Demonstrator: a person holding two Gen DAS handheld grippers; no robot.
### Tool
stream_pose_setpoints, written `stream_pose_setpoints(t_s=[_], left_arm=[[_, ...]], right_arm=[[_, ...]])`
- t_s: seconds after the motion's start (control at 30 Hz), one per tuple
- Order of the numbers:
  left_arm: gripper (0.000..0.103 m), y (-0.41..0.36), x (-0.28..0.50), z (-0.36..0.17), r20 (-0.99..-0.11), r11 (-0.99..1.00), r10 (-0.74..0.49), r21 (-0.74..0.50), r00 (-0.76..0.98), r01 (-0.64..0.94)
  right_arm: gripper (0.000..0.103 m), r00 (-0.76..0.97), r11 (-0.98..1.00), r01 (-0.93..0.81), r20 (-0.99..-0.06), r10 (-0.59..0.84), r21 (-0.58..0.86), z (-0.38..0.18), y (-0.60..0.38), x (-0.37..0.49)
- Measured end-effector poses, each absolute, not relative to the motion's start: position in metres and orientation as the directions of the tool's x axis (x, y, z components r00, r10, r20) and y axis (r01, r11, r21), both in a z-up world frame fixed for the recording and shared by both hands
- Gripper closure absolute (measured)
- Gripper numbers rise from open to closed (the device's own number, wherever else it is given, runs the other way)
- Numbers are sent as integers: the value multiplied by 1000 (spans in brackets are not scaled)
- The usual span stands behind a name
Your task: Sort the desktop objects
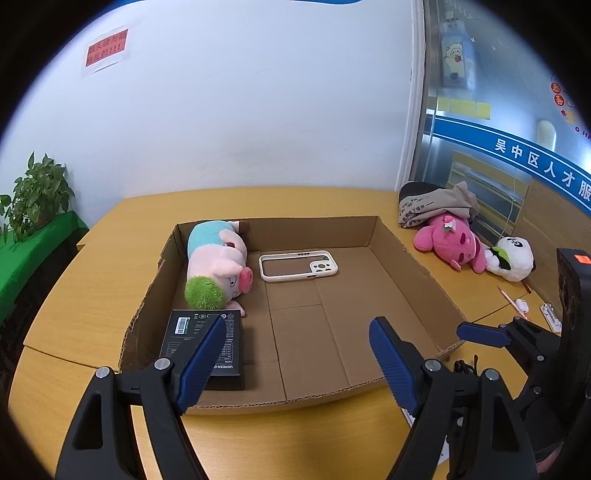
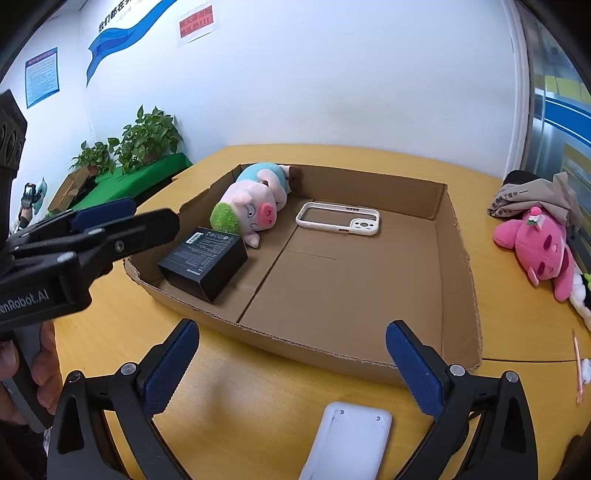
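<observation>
Right wrist: white case (image 2: 347, 441) just below open, empty right tool (image 2: 291, 365).

The place looks like an office or public service room. A white wall carries a red paper notice (image 1: 107, 48), a blue poster (image 2: 41, 76) and a blue wave banner with Chinese lettering (image 2: 122, 33). Potted plants (image 2: 147, 138) stand beside a yellow wooden desk (image 1: 92, 295), and a glass partition has a blue lettered stripe (image 1: 517, 155).
</observation>
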State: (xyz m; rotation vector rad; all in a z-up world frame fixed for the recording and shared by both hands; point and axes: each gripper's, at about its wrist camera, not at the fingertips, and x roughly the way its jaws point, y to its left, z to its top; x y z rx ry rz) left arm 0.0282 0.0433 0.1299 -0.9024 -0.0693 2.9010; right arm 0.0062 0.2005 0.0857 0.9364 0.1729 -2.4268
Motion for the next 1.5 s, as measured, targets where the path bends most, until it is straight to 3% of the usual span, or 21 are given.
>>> stream_pose_setpoints(t_s=[0.13,0.43,0.97,1.27,1.5], left_arm=[[23,29,16,110,-582,-991,127,-105,-803,-81],[23,12,-6,40,-697,-994,103,-88,-709,-58],[23,19,4,49,-647,-996,85,-49,-757,-70],[23,42,19,69,-634,-974,224,-138,-740,-177],[23,82,20,47,-669,-932,363,-258,-649,-255]], right_arm=[[0,-651,-860,508,-634,-417,44,79,198,-2],[0,-612,-892,441,-693,-382,102,31,202,-37],[0,-631,-897,437,-690,-354,60,26,203,-30],[0,-635,-883,452,-649,-418,126,40,245,12],[0,-540,-880,442,-730,-418,177,-4,267,43]])
